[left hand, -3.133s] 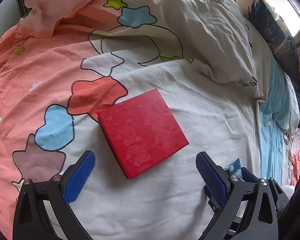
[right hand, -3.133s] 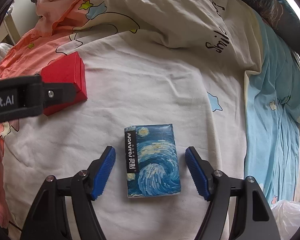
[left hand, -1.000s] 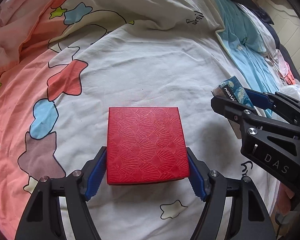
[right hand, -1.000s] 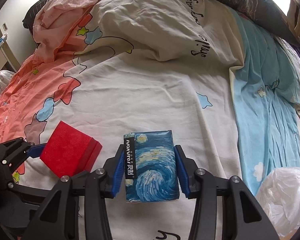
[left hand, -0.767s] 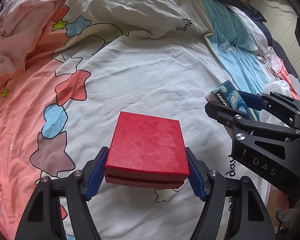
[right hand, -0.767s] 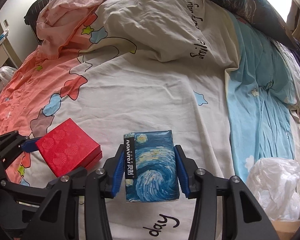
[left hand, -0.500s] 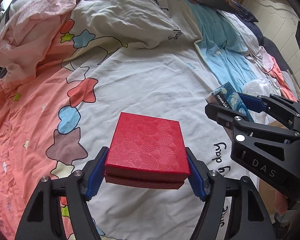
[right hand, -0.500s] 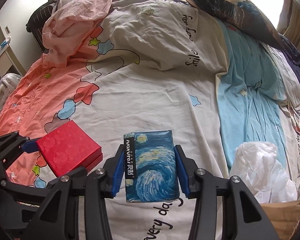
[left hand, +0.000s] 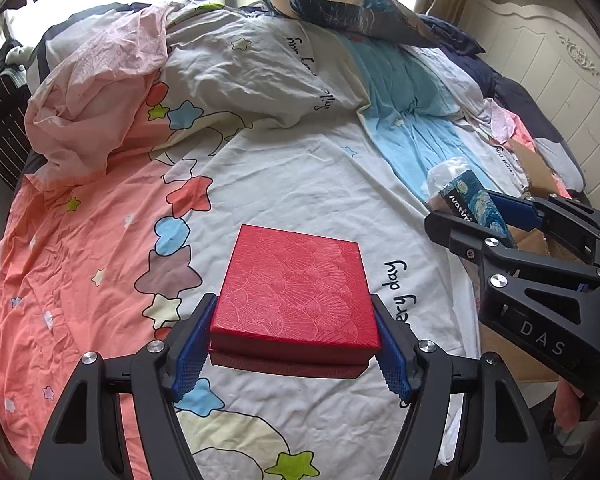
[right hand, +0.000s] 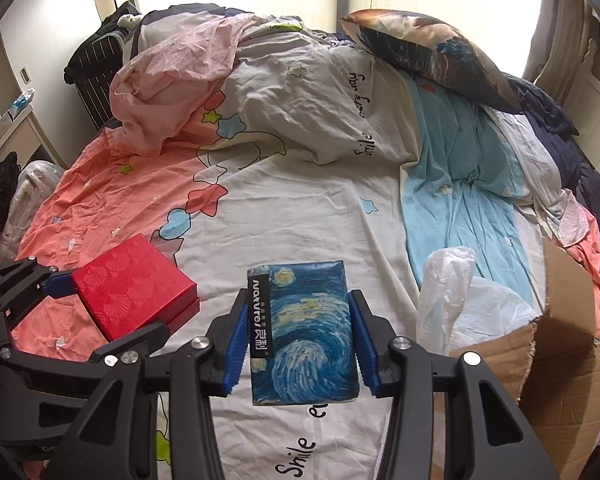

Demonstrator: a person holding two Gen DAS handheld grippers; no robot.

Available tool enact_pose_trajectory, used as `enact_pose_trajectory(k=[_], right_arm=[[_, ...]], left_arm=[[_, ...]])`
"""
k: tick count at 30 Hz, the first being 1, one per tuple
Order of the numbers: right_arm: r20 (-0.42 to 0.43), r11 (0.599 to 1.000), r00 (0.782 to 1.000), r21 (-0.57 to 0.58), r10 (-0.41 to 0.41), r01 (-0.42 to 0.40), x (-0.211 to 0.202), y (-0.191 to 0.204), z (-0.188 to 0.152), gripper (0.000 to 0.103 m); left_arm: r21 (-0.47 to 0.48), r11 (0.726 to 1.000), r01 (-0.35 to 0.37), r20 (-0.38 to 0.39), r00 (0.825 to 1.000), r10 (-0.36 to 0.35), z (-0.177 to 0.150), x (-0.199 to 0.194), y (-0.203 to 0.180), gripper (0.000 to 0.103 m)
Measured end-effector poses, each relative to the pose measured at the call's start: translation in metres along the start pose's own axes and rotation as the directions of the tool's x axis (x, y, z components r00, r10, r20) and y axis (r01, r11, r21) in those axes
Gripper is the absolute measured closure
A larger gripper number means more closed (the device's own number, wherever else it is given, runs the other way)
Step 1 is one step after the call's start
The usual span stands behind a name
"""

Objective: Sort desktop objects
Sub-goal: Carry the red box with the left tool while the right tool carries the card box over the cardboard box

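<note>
Above bedding point(left hand: 284, 184), two tongs (left point(left hand: 292, 344), right point(right hand: 298, 338)) grip one box point(left hand: 296, 292) each.

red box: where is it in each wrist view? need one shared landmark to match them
Left wrist: red box sits at bottom centre, clamped between the blue pads of the left hand-held gripper, lifted off the bed.
Right wrist: red box is at lower left, held by the left hand-held gripper coming in from the left edge.
Shared landmark: the starry-night packet, at right in the left view, bottom centre in the right view.
</note>
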State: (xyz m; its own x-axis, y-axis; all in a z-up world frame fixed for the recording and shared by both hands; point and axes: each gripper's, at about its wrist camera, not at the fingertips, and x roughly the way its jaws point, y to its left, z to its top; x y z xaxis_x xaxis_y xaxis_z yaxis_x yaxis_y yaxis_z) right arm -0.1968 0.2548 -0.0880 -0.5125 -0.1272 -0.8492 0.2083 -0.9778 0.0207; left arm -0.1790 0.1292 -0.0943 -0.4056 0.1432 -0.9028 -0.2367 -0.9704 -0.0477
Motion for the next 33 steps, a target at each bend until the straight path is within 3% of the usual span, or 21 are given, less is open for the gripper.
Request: enact_pose_trajectory(k=[10, 20, 28, 33], right_arm=[[0.034, 0.998, 0.998, 0.035, -0.043, 0.042, -0.071, 0.0, -0.028, 0.059], [0.068, 0.991, 0.992, 0.093, -0.106, 0.1, -0.131, -0.031, -0.057, 0.059], [0.085, 0.979, 0.985, 0.148, -0.153, 0.139, -0.166, -0.066, -0.086, 0.059], [0.081, 0.971, 0.981, 0.177, -0.178, 0.162, -0.178, -0.089, -0.103, 0.059]], left_arm=[[0.074, 0.997, 0.013, 0.035, 0.999, -0.015, -0.019, -0.06, -0.034, 0.029], [0.174, 0.984, 0.033, 0.074, 0.996, -0.046, -0.03, -0.107, -0.092, 0.029], [0.246, 0.969, 0.034, 0.08, 0.995, -0.055, -0.037, -0.121, -0.143, 0.029], [0.277, 0.958, 0.07, 0.067, 0.993, -0.092, -0.042, -0.121, -0.178, 0.029]])
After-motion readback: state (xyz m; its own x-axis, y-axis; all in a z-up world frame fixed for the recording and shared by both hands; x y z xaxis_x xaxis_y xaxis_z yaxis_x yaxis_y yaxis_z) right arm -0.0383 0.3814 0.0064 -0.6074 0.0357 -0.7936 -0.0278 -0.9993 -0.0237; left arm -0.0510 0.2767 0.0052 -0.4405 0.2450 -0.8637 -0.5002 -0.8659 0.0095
